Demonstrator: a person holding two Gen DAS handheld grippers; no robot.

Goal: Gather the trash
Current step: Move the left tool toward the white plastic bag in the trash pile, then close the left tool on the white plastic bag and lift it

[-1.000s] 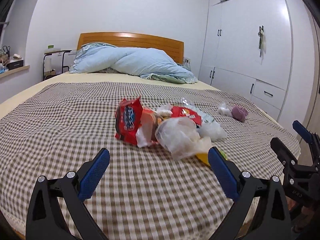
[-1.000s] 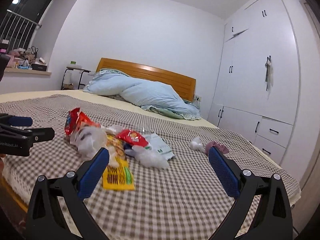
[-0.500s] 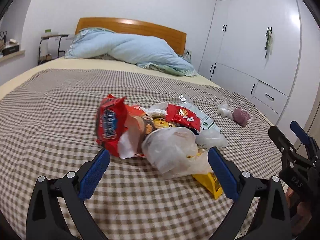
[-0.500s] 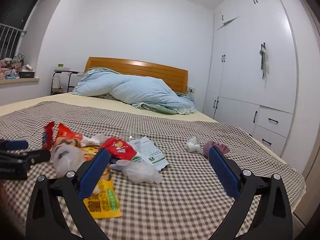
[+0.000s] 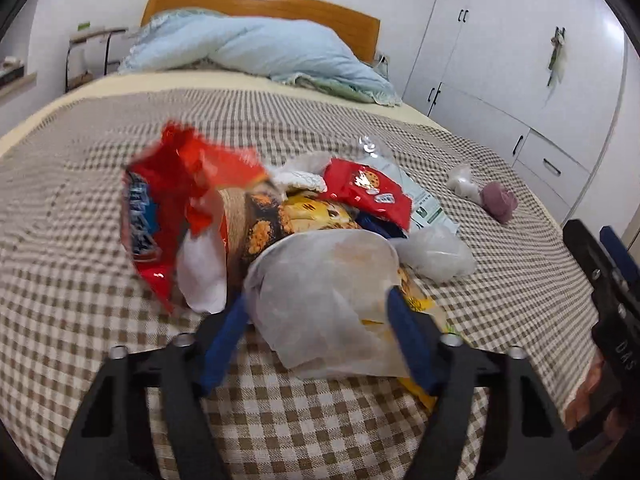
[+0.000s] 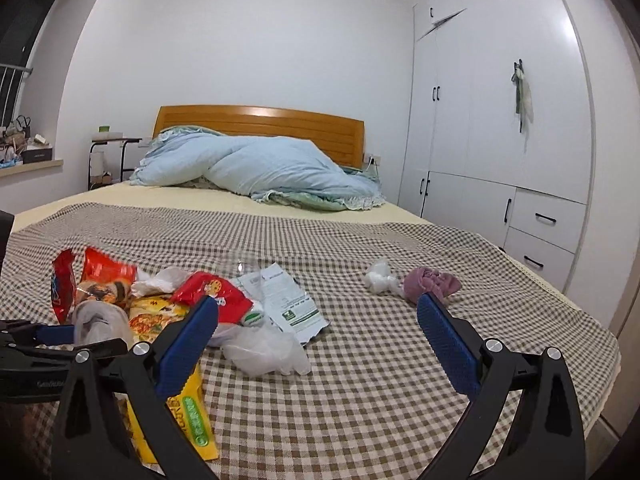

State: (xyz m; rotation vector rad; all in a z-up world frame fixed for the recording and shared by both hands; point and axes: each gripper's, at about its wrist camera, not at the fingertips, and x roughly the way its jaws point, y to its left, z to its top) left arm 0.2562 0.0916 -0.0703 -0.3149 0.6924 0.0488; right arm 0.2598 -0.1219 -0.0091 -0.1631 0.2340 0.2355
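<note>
Brown-and-cream checked bedspread over a pale yellow sheet. Light blue rumpled duvet, orange-brown wooden headboard, white wardrobe with black handles. Red-and-blue crinkled snack bag, small red cookie packet, yellow packet with green label, translucent white plastic bag, white-and-green printed wrapper, mauve crumpled cloth, white tissue wad. Blue finger pads on black gripper frames.

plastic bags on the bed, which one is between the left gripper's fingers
The cloudy white plastic bag at the near edge of the pile, between the left gripper's closing jaws. The other clear bag lies apart, toward the right gripper.
</note>
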